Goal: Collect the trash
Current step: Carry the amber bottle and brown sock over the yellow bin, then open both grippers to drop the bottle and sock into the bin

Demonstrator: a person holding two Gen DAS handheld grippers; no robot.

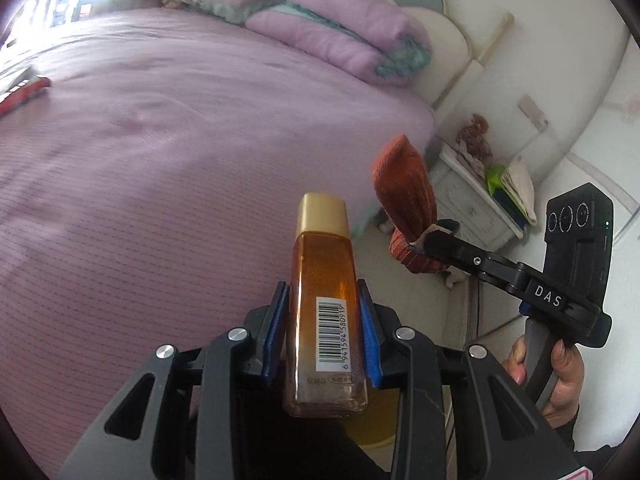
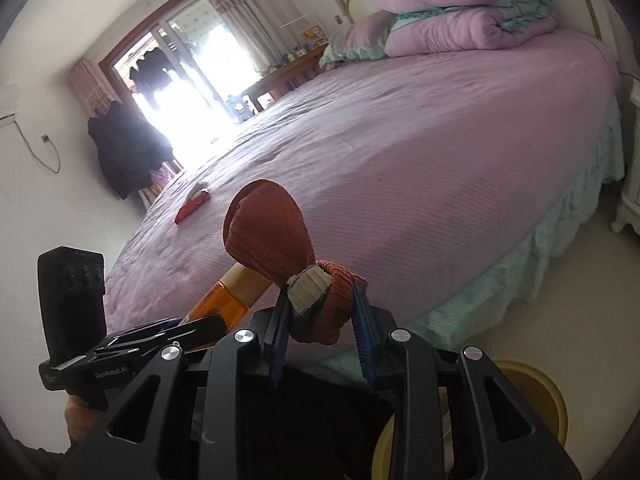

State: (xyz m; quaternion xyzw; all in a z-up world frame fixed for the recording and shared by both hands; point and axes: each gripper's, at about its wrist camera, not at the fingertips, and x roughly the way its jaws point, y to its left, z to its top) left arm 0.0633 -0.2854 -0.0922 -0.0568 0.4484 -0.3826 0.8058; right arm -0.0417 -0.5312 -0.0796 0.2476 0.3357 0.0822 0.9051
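My left gripper (image 1: 323,300) is shut on an amber bottle (image 1: 325,312) with a gold cap and a barcode label, held above the edge of the purple bed (image 1: 160,160). My right gripper (image 2: 322,308) is shut on a balled rust-orange sock (image 2: 276,236); it shows in the left wrist view (image 1: 430,236) just right of the bottle, sock (image 1: 402,184) pointing up. The bottle (image 2: 224,304) shows in the right wrist view, left of the sock. A red wrapper (image 2: 192,206) lies on the far side of the bed, also seen in the left wrist view (image 1: 24,94).
A yellow bin (image 2: 536,396) stands on the floor below the grippers. Folded purple quilts (image 1: 340,28) and a pillow lie at the bed's head. A white nightstand (image 1: 476,200) with books stands right of the bed. A bright balcony door (image 2: 180,76) is beyond.
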